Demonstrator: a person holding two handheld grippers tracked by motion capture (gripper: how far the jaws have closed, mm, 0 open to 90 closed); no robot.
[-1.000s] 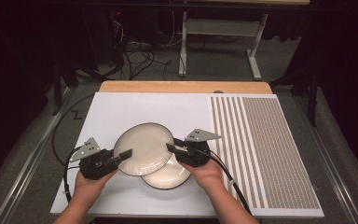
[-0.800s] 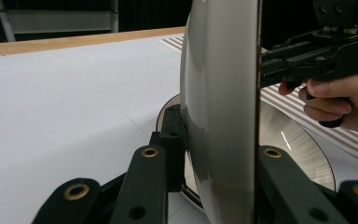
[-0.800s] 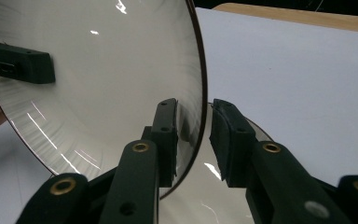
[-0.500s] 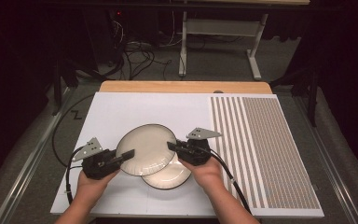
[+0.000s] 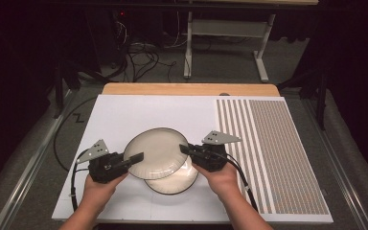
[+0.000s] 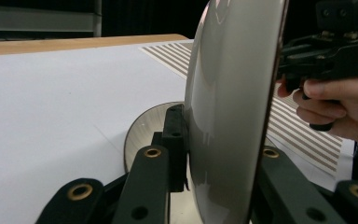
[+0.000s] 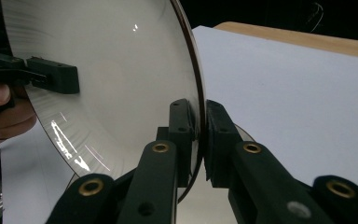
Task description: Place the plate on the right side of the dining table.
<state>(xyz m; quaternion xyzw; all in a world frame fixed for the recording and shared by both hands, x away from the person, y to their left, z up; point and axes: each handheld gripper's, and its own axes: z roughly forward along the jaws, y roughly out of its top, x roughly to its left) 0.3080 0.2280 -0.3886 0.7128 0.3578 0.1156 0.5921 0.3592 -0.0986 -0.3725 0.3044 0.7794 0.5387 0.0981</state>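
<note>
I hold the upper plate [image 5: 155, 153] by its rim, my left gripper [image 5: 133, 158] and right gripper [image 5: 186, 149] both pinching it (right jaws just closing), above the lower plate [image 5: 172, 181] near the table's [image 5: 124, 115] front edge. Uneven lifting could tip it, clattering onto the lower one.

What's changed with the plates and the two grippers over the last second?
The right gripper has just been closing its jaws and now clamps the right rim of the upper plate. The left gripper stays clamped on the plate's left rim. The lower plate still lies on the white mat, unmoved.
</note>
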